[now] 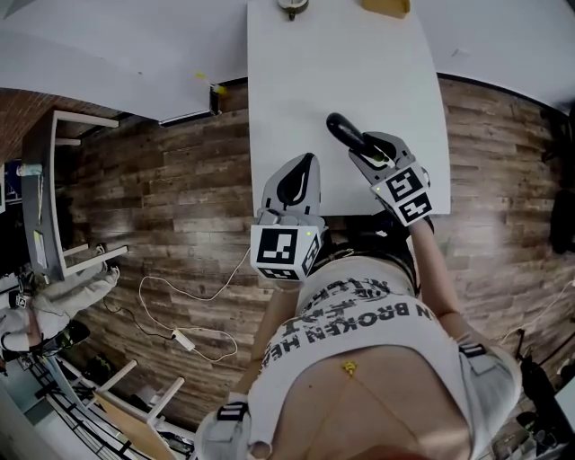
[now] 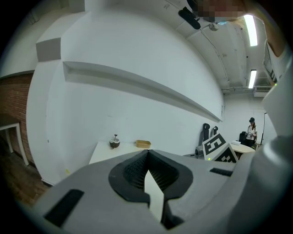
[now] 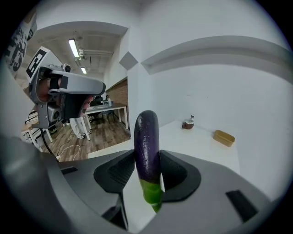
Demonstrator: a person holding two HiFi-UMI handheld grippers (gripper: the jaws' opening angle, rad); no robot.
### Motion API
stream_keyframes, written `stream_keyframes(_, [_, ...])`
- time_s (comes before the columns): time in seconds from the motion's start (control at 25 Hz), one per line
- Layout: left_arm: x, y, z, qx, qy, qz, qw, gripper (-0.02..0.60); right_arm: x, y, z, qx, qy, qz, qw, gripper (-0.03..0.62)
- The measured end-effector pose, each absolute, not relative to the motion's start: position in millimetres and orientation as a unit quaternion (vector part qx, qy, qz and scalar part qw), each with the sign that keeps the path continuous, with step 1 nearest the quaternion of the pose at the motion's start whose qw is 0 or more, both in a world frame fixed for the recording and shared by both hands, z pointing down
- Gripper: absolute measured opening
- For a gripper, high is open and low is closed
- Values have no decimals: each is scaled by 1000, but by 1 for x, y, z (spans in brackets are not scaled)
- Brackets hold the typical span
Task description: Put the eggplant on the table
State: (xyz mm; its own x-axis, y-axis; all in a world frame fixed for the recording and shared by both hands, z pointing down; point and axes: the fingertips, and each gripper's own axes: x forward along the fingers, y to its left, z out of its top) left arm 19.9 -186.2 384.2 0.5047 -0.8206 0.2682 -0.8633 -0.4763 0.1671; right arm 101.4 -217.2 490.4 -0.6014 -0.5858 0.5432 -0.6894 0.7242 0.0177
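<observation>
A dark purple eggplant (image 3: pixel 147 141) with a green stem end stands upright between the pads of my right gripper (image 3: pixel 147 156), which is shut on it. In the head view that gripper (image 1: pixel 361 149) holds the eggplant (image 1: pixel 344 131) over the near right part of the white table (image 1: pixel 359 63). My left gripper (image 1: pixel 306 167) hovers at the table's near edge, left of the right one. Its jaws meet at the tips with nothing between them (image 2: pixel 146 155).
At the table's far end stand a small brown bowl (image 1: pixel 292 7) and a tan box (image 1: pixel 386 5). A white wall rises behind the table. Wood floor with a loose cable (image 1: pixel 189 337) lies to the left, beside a white desk (image 1: pixel 54 180).
</observation>
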Motion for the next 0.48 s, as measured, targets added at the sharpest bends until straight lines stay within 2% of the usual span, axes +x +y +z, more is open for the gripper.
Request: stream_keyframes(0.48, [7, -177, 407, 840, -510, 90, 165, -2, 102, -215, 542, 337, -880, 123, 311, 170])
